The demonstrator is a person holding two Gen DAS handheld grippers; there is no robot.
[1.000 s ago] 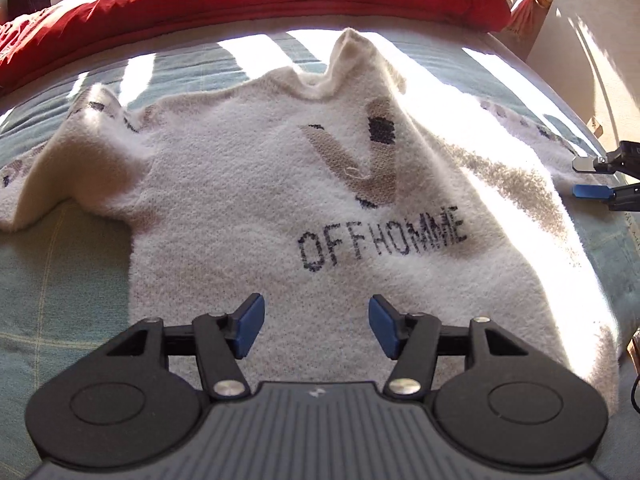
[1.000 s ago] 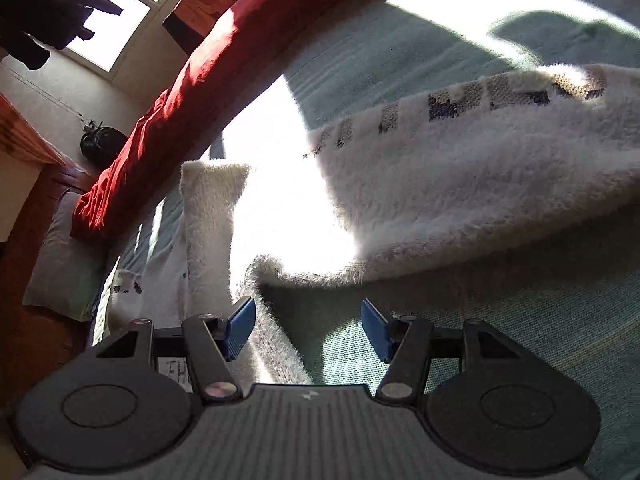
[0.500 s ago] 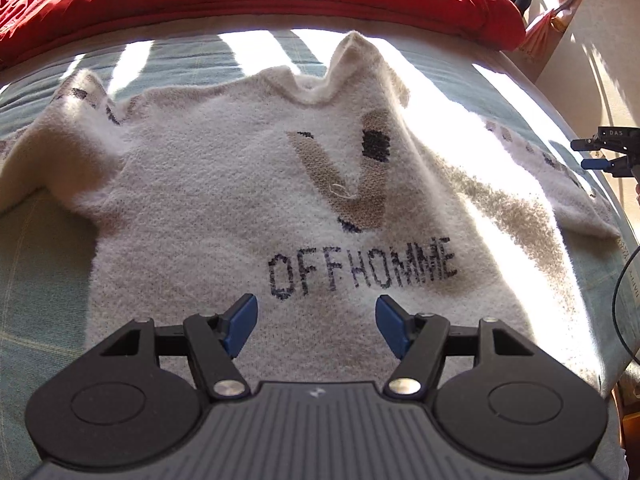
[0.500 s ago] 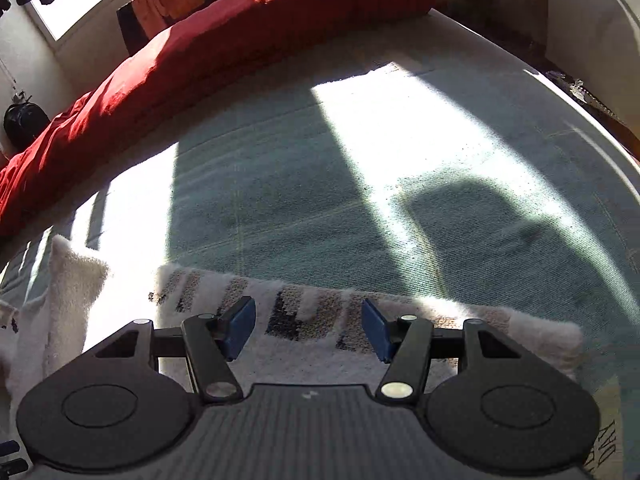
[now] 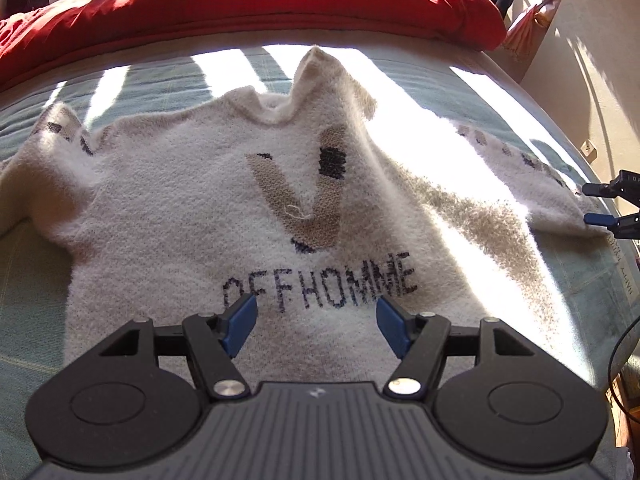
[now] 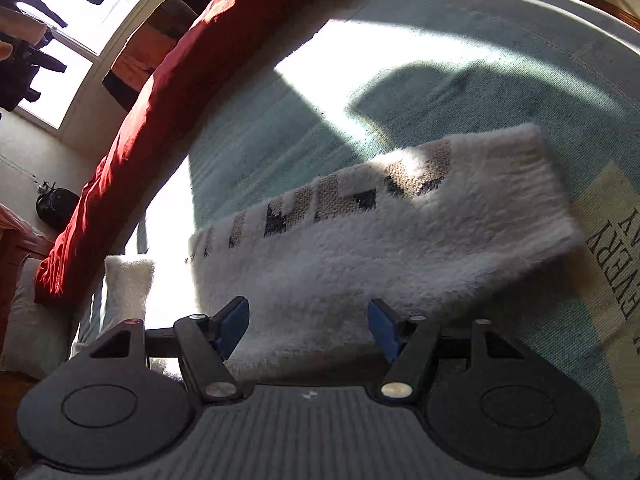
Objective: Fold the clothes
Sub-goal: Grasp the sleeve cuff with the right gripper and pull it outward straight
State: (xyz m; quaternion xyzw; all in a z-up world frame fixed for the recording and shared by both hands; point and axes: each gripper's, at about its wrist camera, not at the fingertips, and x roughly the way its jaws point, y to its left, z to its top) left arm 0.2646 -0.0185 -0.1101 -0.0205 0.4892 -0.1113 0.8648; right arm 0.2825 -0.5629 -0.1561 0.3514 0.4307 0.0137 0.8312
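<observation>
Two close wrist views, shared sweater (image 5: 168,216)

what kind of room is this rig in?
Most likely a bedroom at home: a white sweater lies spread on a bed with a pale green cover, a red duvet is bunched along the far side, and a sunlit window has dark clothes hanging by it.

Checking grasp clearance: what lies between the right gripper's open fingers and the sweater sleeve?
Nothing: in the right wrist view the right gripper hovers directly at the sleeve, fingers apart, no other object intervening.
</observation>
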